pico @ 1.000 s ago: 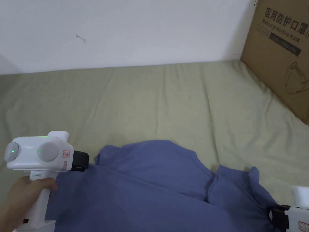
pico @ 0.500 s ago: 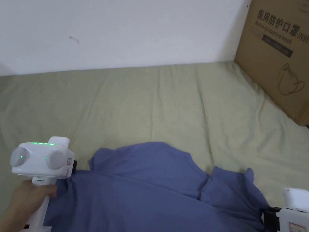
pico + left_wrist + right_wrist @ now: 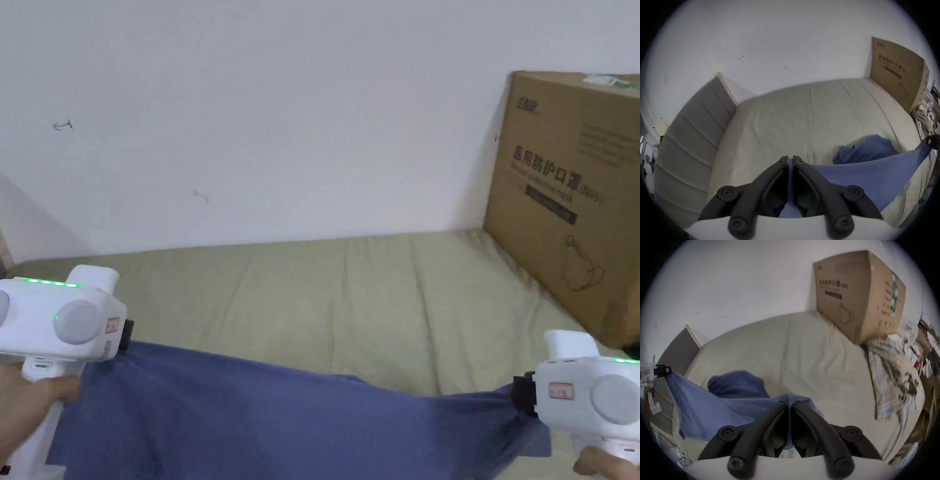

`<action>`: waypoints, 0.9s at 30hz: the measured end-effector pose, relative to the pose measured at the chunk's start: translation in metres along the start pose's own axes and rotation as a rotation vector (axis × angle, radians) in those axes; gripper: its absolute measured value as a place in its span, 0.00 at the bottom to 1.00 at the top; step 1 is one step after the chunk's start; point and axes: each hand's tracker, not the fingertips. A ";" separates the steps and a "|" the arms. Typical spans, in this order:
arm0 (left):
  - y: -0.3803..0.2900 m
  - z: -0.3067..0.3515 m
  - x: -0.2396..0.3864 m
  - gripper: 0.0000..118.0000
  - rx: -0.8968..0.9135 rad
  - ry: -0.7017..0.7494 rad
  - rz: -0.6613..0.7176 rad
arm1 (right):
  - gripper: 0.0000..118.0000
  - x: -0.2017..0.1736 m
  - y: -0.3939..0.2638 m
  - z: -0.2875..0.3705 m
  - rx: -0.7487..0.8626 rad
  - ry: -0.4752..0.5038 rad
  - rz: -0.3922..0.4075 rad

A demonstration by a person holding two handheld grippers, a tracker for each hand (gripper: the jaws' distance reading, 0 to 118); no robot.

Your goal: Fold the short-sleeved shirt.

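Both tongs (image 3: 790, 162) (image 3: 789, 400) clamped on shirt (image 3: 262, 419) (cardboard box (image 3: 569, 206) rightward) above bed (image 3: 350, 294).

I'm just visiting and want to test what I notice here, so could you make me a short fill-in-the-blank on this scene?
1. The shirt stretched between the two tools is ____ in colour.
2. The left gripper has its jaws ____ on the shirt's edge, and so does the right gripper.
3. The large box standing on the bed is made of ____.
4. The far part of the shirt rests on the ____.

Missing words: blue; shut; cardboard; bed
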 end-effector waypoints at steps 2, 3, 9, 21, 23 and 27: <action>0.019 0.023 -0.016 0.03 0.044 0.033 0.005 | 0.01 -0.015 0.030 0.009 0.034 0.003 0.020; 0.029 0.035 -0.024 0.03 0.066 0.059 0.014 | 0.01 -0.027 0.046 0.018 0.060 0.012 0.024; 0.083 0.087 -0.062 0.03 0.176 0.158 0.051 | 0.01 -0.079 0.146 0.053 0.173 0.048 0.066; 0.215 0.119 -0.111 0.03 0.374 0.279 0.162 | 0.01 -0.147 0.343 0.097 0.362 0.024 0.090; 0.234 0.122 -0.115 0.03 0.398 0.287 0.169 | 0.01 -0.155 0.367 0.111 0.396 0.018 0.065; 0.262 0.138 -0.122 0.03 0.519 0.285 0.199 | 0.01 -0.168 0.406 0.154 0.497 0.012 0.056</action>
